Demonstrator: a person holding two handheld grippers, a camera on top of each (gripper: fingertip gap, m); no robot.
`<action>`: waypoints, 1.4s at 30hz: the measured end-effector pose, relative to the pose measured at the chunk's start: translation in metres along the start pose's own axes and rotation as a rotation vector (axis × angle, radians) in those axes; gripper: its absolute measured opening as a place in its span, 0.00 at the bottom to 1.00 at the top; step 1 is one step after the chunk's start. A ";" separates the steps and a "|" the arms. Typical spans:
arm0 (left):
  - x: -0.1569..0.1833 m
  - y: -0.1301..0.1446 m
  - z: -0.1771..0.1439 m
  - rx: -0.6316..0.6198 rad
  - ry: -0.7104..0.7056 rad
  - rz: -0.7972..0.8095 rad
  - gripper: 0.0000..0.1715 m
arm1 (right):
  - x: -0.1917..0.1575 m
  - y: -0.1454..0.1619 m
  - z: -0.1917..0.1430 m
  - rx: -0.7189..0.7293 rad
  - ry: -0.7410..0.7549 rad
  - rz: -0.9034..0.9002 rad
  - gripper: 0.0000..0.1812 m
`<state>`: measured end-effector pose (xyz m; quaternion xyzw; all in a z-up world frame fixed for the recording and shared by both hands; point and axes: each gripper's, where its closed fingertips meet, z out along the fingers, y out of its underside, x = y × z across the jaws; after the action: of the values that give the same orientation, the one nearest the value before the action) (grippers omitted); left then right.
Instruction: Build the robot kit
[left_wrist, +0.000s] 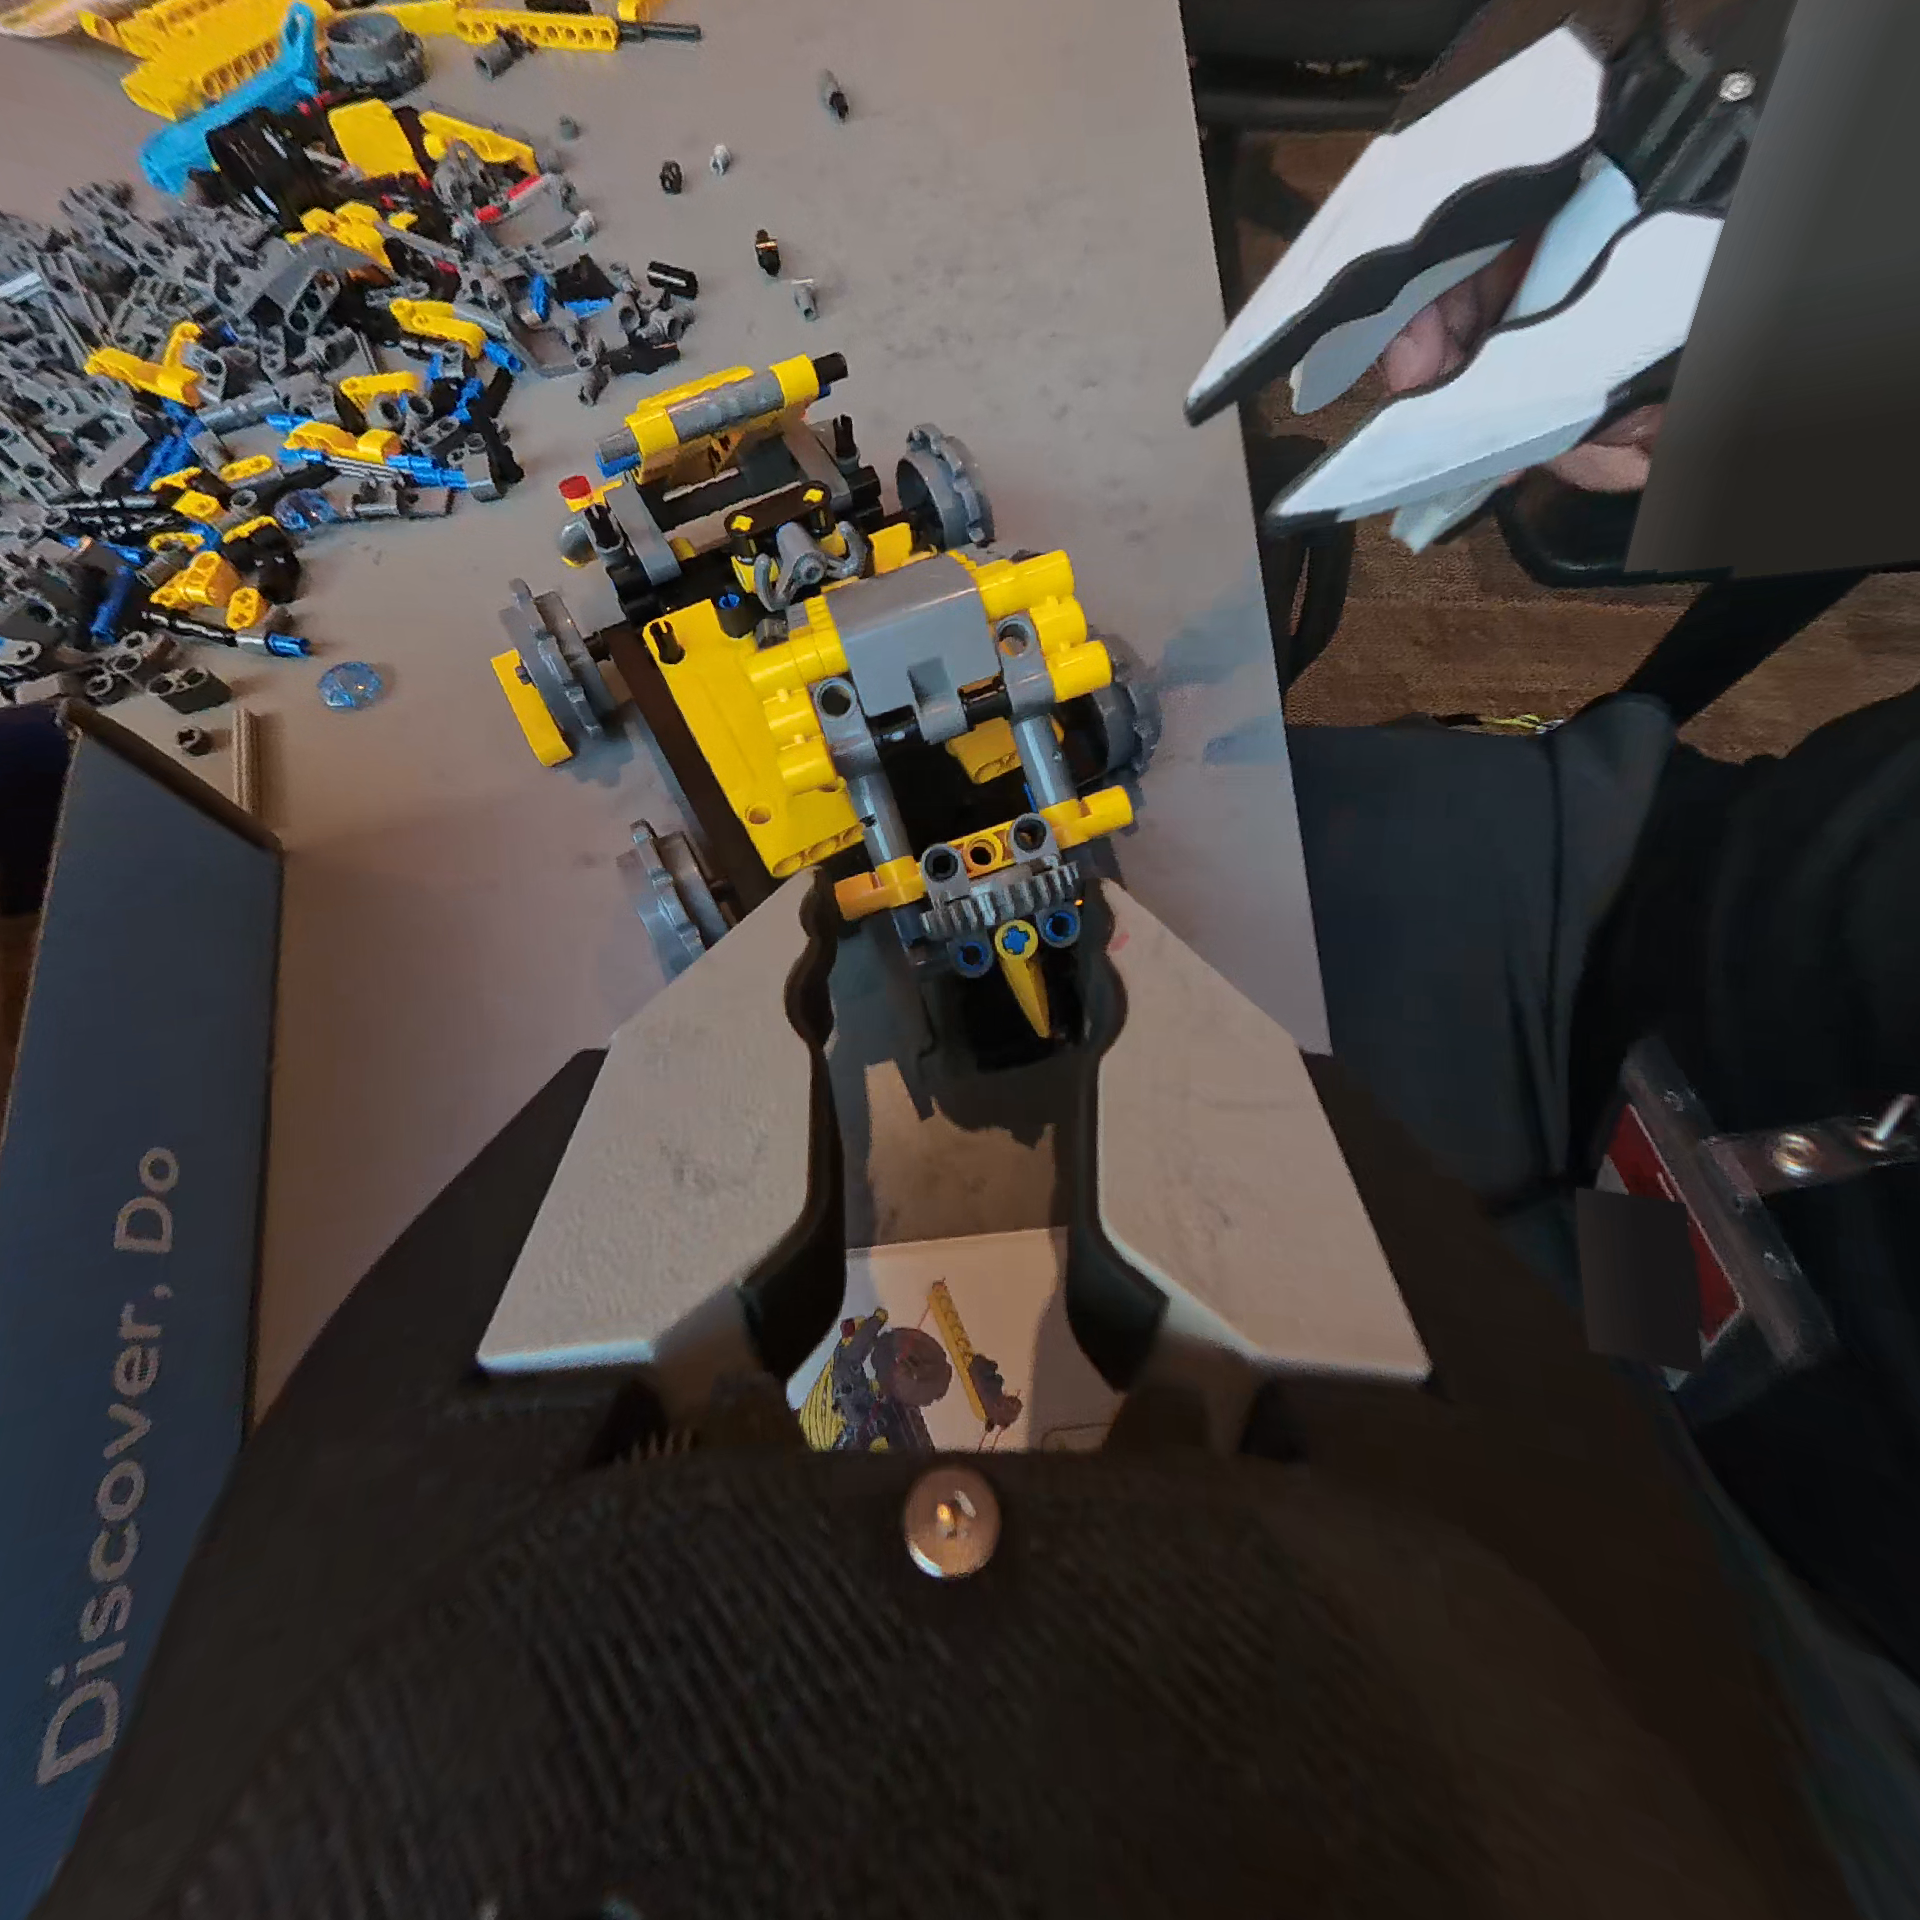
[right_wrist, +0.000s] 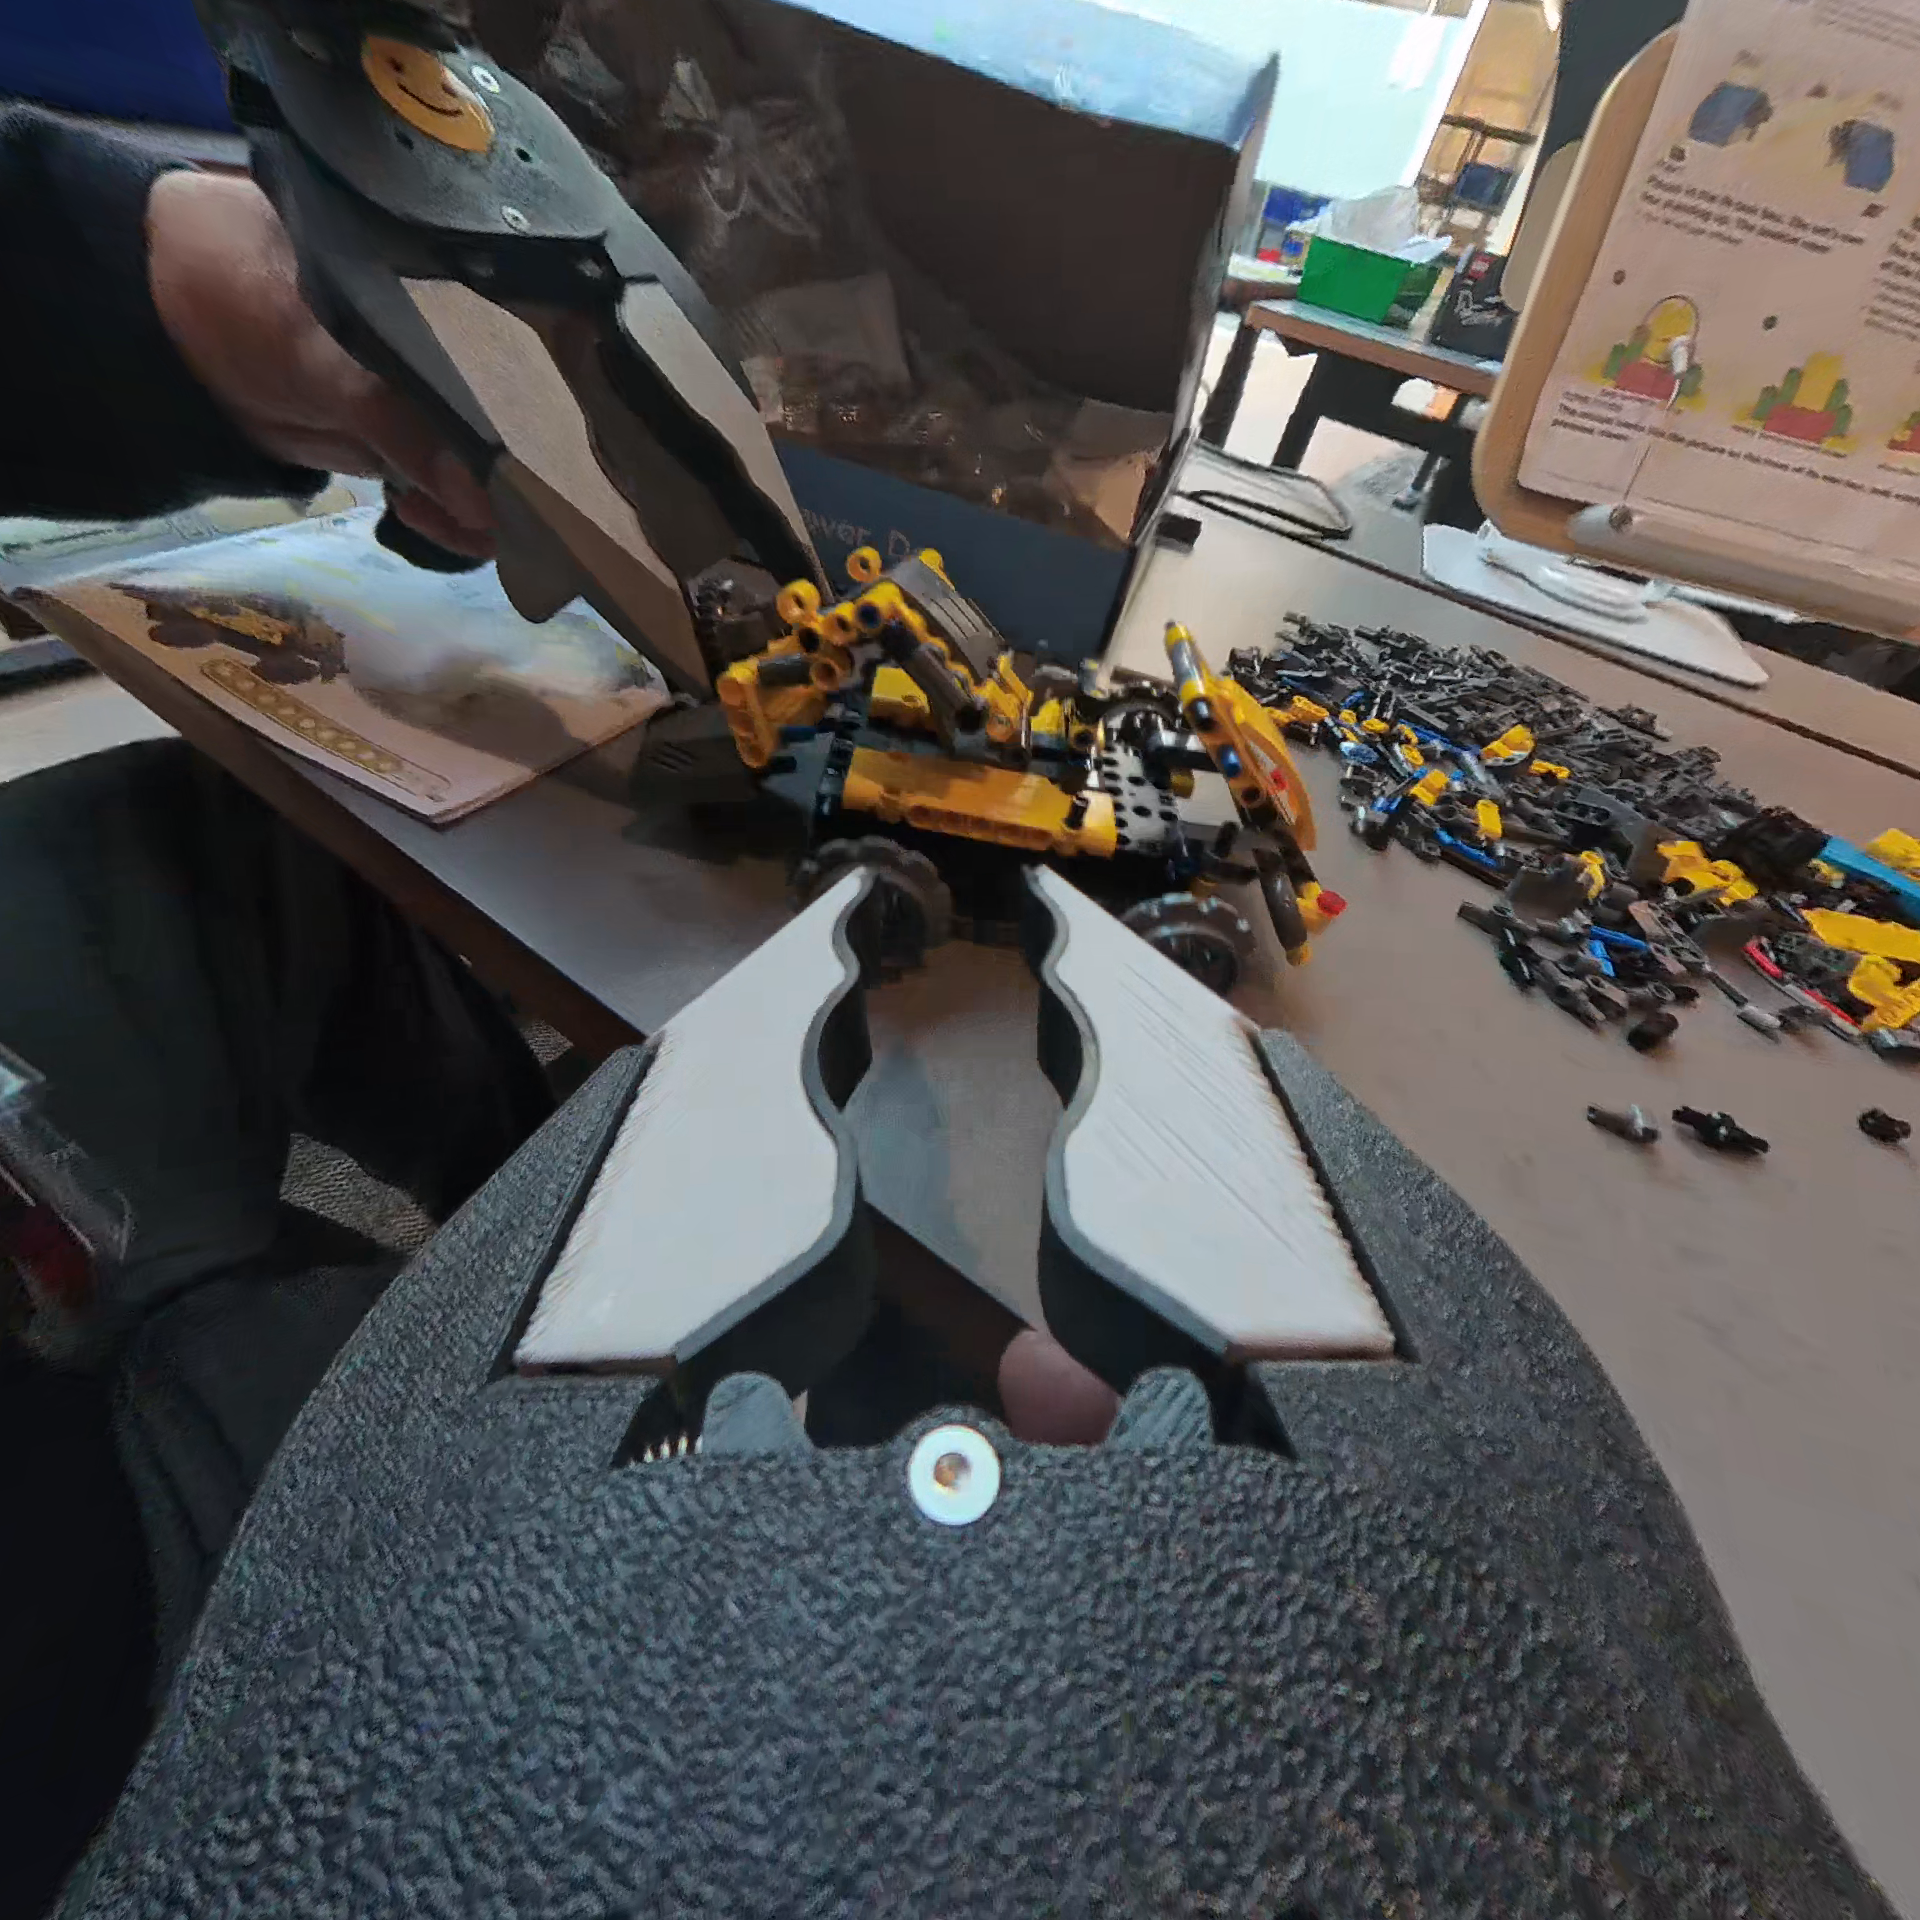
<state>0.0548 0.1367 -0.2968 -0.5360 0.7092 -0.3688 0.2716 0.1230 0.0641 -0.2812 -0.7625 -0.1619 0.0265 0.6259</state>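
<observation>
Left tongs (left_wrist: 956, 935) are at the near end of the yellow-black brick vehicle (left_wrist: 831, 665), w/ its black tail part sitting between the two fingers. The right finger seems to touch it, but on the other side I see a bit of worktop (left_wrist: 987, 208) through the gap, so I cannot tell if they really pinch it or only stand around it. Right tongs (right_wrist: 948, 899) are spread apart & hold nothing. They hover low, just beside the vehicle's side, nearest to a grey wheel hub (right_wrist: 894, 894). The vehicle stands on the worktop near its edge & looks only partly built, I think: hubs have no tyres, pins & axle ends stick out bare. A big heap of loose parts (left_wrist: 260, 416), grey, yellow, blue & black, lies further on the worktop, w/ a few single pins scattered apart from it, so my judgement is that much is not yet assembled. An open instruction booklet (right_wrist: 343, 665) lies under the left tongs, a dark cardboard box (left_wrist: 135, 1039) stands beside, and a screen (right_wrist: 1714, 260) w/ pictures is behind the heap
</observation>
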 end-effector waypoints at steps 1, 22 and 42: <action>-0.001 0.000 0.000 0.002 -0.011 -0.005 0.26 | 0.003 0.006 -0.002 -0.016 -0.023 0.024 0.16; -0.004 -0.016 -0.008 0.061 -0.120 -0.177 0.26 | 0.008 0.020 0.024 -0.186 -0.011 0.141 0.42; 0.002 -0.028 -0.037 0.335 -0.131 -0.332 0.25 | -0.019 0.032 0.041 -0.234 -0.021 0.103 0.21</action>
<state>0.0406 0.1391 -0.2524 -0.6154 0.5211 -0.4853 0.3379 0.1013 0.0924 -0.3237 -0.8373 -0.1311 0.0473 0.5287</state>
